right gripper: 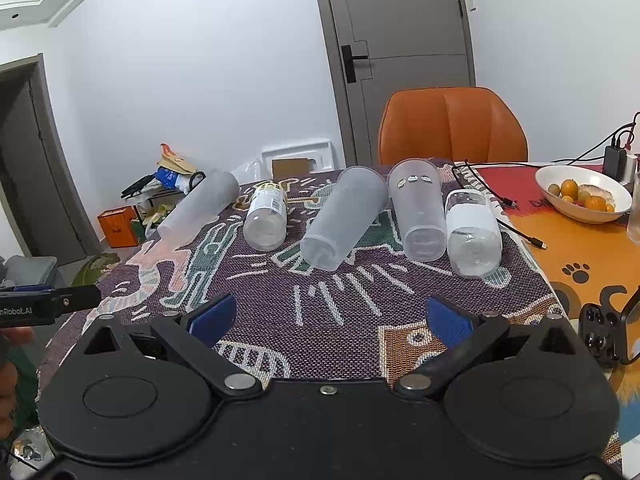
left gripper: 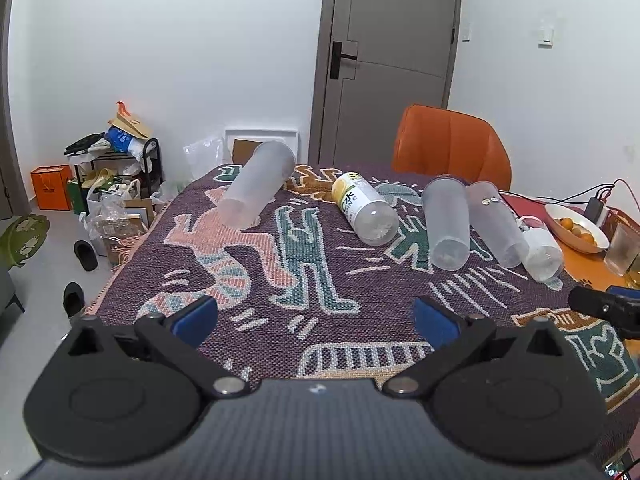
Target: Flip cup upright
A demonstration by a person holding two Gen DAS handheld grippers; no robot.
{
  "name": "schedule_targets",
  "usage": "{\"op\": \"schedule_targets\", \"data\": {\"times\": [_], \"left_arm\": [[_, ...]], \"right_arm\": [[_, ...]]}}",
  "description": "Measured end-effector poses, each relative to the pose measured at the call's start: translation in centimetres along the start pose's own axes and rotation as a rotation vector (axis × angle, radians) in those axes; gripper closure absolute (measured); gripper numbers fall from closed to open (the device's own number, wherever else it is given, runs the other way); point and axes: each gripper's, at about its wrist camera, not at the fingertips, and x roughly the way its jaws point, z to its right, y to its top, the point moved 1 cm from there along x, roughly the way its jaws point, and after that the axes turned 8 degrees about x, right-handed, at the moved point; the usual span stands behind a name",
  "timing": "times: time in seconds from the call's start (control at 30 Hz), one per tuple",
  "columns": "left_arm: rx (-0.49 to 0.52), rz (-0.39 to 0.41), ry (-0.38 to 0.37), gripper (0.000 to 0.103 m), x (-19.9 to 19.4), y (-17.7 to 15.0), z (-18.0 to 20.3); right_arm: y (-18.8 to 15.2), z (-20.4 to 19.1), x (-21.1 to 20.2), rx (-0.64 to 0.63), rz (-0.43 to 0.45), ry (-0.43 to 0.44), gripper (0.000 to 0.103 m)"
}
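Setting: white-walled room, grey door [left gripper: 390,60], table under a woven patterned cloth [left gripper: 280,280]; an orange chair [left gripper: 448,144] stands behind the table's far edge and serves as landmark.

Items, all lying on their sides on the cloth, bases toward the cameras:
- Frosted cup [left gripper: 258,184], well to the chair's left, apart from the rest, rim at the far table edge.
- Yellow-labelled bottle [left gripper: 364,208], in front of the chair and left of it.
- Frosted cup, plain [right gripper: 344,218], directly before the chair.
- Frosted cup with small stickers [right gripper: 420,210], just beside the plain one; whether they touch cannot be told.
- White-labelled bottle [right gripper: 474,236], against the stickered cup, on the chair's right.
- Fruit bowl [right gripper: 582,192], well right of the chair, off the cloth.

Risks, as judged: round cups may roll when nudged; a thin wall may buckle or slip under a squeeze; lifting one of the close-packed pair could knock its neighbour.

Left gripper [left gripper: 316,320]: jaws spread wide, holding nothing, above bare cloth, short of every cup.

Right gripper [right gripper: 340,320]: likewise wide apart and empty, nearest the plain cup.
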Motion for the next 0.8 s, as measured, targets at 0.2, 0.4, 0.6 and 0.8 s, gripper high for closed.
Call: {"op": "schedule_targets", "data": {"times": [0.2, 0.4, 0.6, 0.8], "left_arm": [[0.001, 0.009, -0.006, 0.0, -0.15, 0.0, 0.08], [0.002, 0.013, -0.006, 0.0, -0.28, 0.07, 0.08], [0.002, 0.014, -0.004, 0.0, -0.34, 0.09, -0.01], [0.0, 0.014, -0.008, 0.0, -0.44, 0.19, -0.06]], "right_arm": [[0.04, 0.05, -0.06, 0.004, 0.003, -0.006, 0.0], [0.04, 0.03, -0.14, 0.003, 0.003, -0.006, 0.0], [0.08, 0.03, -0.14, 0.0, 0.003, -0.005, 0.0], [0.11, -0.08, -0.11, -0.004, 0.003, -0.007, 0.0]]}}
